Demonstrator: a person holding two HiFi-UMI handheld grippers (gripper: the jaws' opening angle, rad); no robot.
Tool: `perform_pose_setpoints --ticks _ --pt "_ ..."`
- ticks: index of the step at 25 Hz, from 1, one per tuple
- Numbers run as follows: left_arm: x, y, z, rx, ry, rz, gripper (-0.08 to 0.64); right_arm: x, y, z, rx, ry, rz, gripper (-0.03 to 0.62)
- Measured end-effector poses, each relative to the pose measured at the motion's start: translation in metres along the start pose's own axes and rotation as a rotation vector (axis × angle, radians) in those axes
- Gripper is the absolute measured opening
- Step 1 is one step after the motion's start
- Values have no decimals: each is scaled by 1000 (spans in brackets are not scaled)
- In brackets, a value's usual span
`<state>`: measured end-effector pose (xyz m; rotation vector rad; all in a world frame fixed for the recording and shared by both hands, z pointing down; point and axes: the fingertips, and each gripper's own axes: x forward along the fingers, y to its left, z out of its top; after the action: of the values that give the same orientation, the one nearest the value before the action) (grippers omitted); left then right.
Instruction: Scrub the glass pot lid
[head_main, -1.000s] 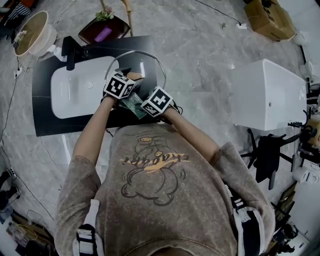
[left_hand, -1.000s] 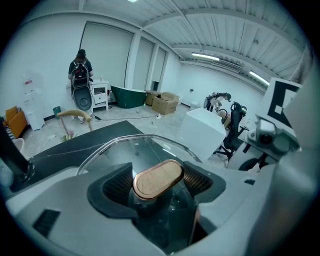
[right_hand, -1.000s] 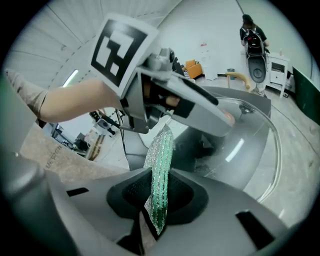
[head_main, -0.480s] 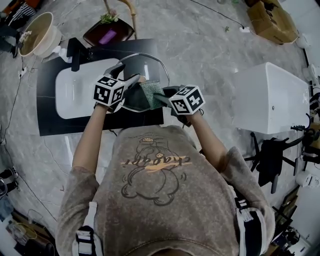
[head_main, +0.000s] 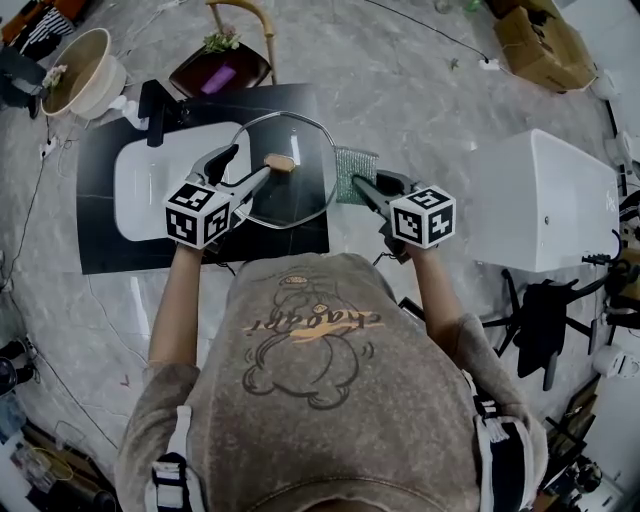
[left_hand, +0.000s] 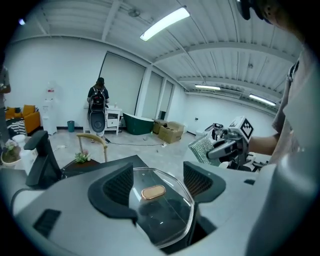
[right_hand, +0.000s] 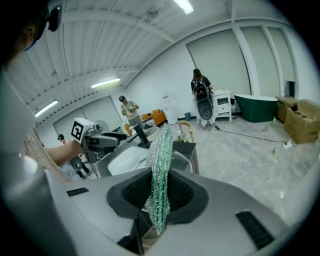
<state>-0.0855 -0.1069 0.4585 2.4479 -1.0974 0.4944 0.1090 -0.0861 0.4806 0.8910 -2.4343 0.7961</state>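
Observation:
The glass pot lid (head_main: 295, 185), clear with a copper-coloured knob (head_main: 280, 163), hangs about level over the sink's right end. My left gripper (head_main: 238, 168) is shut on its left rim; in the left gripper view the lid (left_hand: 162, 210) fills the space between the jaws. My right gripper (head_main: 365, 185) is to the right of the lid, shut on a green and silver scrub pad (head_main: 356, 160). The pad (right_hand: 160, 165) stands on edge between the right jaws and is apart from the glass. It also shows far off as the scrub pad (left_hand: 202, 146).
A white sink basin (head_main: 150, 185) sits in a black counter (head_main: 100, 250) with a black faucet (head_main: 155, 100) at its back left. A white cabinet (head_main: 540, 195) stands to the right. A beige bowl (head_main: 85, 70), a dark plant tray (head_main: 215, 70) and a black chair (head_main: 535, 310) are around.
The right gripper has pulled the scrub pad off the lid and swung out to the right. The left gripper has shifted left and nearer with the lid, so the two now stand apart.

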Motion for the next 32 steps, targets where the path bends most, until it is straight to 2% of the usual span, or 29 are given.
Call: perform_pose_setpoints --ticks 4,8,13,17,21,23,27,32 --pt "-6 -2 6 -52 -78 20 311 -4 1 19 16 -171 -56 83" --pt "-15 2 13 -105 -174 53 310 -10 0 32 -53 -302 -162 83" --pt "-19 7 13 -101 -204 92 263 -17 -1 43 -104 -421 -262 83" --pt "-23 8 11 -106 -225 126 176 -15 7 47 -118 -456 -262 83" --pt "-25 8 11 -74 -244 176 55 -10 14 47 -116 -463 -232 83" --pt "-26 7 12 -58 -256 189 24 -9 18 47 -127 -466 -221 83" --pt "-28 7 14 -18 -282 217 9 -7 20 46 -145 -468 -217 83" --pt "-26 14 8 -2 -305 256 9 -2 20 45 -153 -481 -213 83"
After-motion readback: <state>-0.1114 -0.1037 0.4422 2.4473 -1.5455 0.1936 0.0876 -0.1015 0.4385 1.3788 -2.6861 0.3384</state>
